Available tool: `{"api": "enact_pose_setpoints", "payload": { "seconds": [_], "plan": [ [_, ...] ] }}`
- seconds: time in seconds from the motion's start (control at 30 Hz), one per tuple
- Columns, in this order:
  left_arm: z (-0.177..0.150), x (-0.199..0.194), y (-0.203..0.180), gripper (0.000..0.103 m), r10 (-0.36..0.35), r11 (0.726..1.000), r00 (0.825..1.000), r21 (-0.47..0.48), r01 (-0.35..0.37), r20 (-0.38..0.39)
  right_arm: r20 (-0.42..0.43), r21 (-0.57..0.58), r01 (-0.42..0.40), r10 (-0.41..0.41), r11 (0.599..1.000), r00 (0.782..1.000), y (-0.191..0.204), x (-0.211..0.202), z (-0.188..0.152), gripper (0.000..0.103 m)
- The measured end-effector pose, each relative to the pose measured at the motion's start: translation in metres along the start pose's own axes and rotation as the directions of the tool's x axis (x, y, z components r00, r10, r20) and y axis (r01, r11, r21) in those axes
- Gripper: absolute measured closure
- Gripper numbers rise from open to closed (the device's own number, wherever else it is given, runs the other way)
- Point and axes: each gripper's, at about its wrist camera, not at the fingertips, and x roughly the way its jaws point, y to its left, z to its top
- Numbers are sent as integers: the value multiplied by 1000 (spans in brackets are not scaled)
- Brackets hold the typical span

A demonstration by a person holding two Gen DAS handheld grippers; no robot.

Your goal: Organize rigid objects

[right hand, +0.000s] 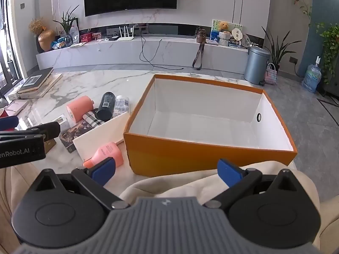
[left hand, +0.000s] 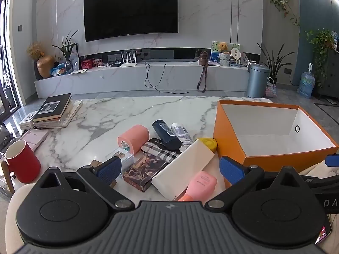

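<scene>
An empty orange box [left hand: 231,139] with a white inside stands on the marble table, also in the right wrist view [right hand: 190,154]. Left of it lies a pile: a white flat case [left hand: 184,169], a pink bottle [left hand: 201,185], a pink roll [left hand: 133,137], a dark blue bottle [left hand: 166,134], a white tube [left hand: 182,134], a plaid case [left hand: 161,152], a printed card box [left hand: 144,172] and a clear small box [left hand: 121,155]. My left gripper [left hand: 170,170] is open above the pile's near side. My right gripper [right hand: 166,172] is open and empty before the box's near wall.
A red mug [left hand: 22,162] stands at the table's left edge. A stack of books [left hand: 53,110] lies at the far left. A cream cloth [right hand: 190,186] lies under the right gripper. A yellow cap [left hand: 208,144] rests against the box.
</scene>
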Motion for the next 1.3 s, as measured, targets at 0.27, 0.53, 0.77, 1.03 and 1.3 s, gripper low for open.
{"api": "enact_pose_setpoints", "payload": {
  "seconds": [0.27, 0.53, 0.77, 1.03, 1.3],
  "plan": [
    [0, 1, -2, 0, 2, 1000, 1000, 4, -2, -4, -9, 2, 1, -1, 1000, 1000, 2, 3, 1, 2],
    [0, 0, -1, 0, 3, 1000, 1000, 2, -3, -4, -12, 2, 2, -2, 1000, 1000, 2, 3, 0, 2],
    [0, 0, 0, 0, -1, 1000, 1000, 0, 1, -4, -18, 7, 5, -5, 1000, 1000, 2, 5, -1, 2],
    [0, 0, 0, 0, -2, 1000, 1000, -1, 2, -5, -19, 7, 5, -5, 1000, 1000, 2, 5, -1, 2],
    [0, 0, 0, 0, -3, 1000, 1000, -1, 3, -6, -23, 10, 6, -6, 1000, 1000, 3, 7, -2, 2]
  ]
}}
